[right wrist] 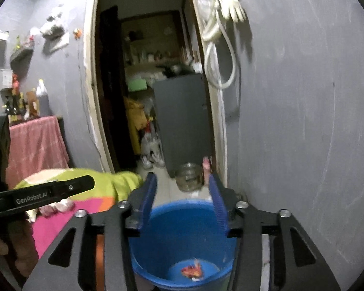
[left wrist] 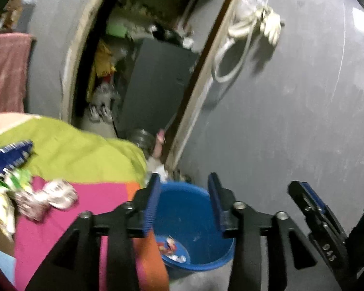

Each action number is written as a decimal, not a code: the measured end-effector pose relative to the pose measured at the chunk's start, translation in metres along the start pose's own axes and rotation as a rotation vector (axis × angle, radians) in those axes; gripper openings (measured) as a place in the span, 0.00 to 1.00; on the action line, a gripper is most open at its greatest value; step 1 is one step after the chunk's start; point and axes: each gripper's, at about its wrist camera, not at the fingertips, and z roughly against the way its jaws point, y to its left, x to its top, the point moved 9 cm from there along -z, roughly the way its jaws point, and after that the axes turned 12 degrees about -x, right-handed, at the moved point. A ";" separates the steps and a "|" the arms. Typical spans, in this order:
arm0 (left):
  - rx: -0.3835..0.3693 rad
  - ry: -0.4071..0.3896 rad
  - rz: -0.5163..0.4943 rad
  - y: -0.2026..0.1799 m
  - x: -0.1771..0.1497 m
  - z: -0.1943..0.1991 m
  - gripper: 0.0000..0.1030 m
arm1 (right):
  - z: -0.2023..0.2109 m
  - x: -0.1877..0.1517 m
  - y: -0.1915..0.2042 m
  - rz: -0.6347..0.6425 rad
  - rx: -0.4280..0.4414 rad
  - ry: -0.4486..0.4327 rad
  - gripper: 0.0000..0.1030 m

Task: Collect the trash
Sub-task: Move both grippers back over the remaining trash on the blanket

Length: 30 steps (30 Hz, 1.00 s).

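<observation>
Blue bucket (right wrist: 182,232) below both hand-held grippers | wrapper (right wrist: 193,270) inside | jaws parted, empty

**Colours seen from the two grippers**

A blue bucket (right wrist: 182,230) is seen beneath the ribbed blue pads (right wrist: 148,201), which are carried on black arms. A red and orange wrapper (right wrist: 193,270) is seen at its bottom. To the left, a blanket (left wrist: 85,150) is patterned in lime, pink and orange blocks. A navy packet (left wrist: 11,154) with white print is seen on it. The wall (right wrist: 303,121) is grey.
</observation>
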 end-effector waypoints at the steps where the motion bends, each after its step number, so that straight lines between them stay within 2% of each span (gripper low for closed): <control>1: 0.011 -0.027 -0.009 0.001 0.007 0.011 0.42 | 0.005 0.006 0.005 0.001 0.002 -0.020 0.52; 4: 0.038 -0.101 -0.033 0.006 0.026 0.042 0.58 | 0.024 0.028 0.021 0.003 0.015 -0.098 0.65; 5: 0.050 -0.129 -0.039 0.008 0.032 0.055 0.65 | 0.030 0.035 0.027 0.002 0.020 -0.124 0.74; 6: 0.065 -0.160 -0.046 0.011 0.039 0.069 0.73 | 0.035 0.042 0.033 -0.001 0.027 -0.148 0.77; 8: 0.086 -0.205 -0.053 0.016 0.050 0.092 0.82 | 0.046 0.054 0.047 -0.001 0.045 -0.184 0.80; 11: 0.122 -0.257 -0.055 0.030 0.063 0.127 0.95 | 0.058 0.067 0.067 0.000 0.071 -0.226 0.90; 14: 0.151 -0.287 -0.062 0.041 0.070 0.151 0.96 | 0.070 0.075 0.087 0.000 0.097 -0.261 1.00; 21: 0.234 -0.330 -0.101 0.070 0.070 0.213 0.98 | 0.090 0.077 0.137 0.005 0.162 -0.297 1.00; 30: 0.334 -0.360 -0.143 0.111 0.059 0.264 0.98 | 0.108 0.061 0.196 0.033 0.242 -0.343 1.00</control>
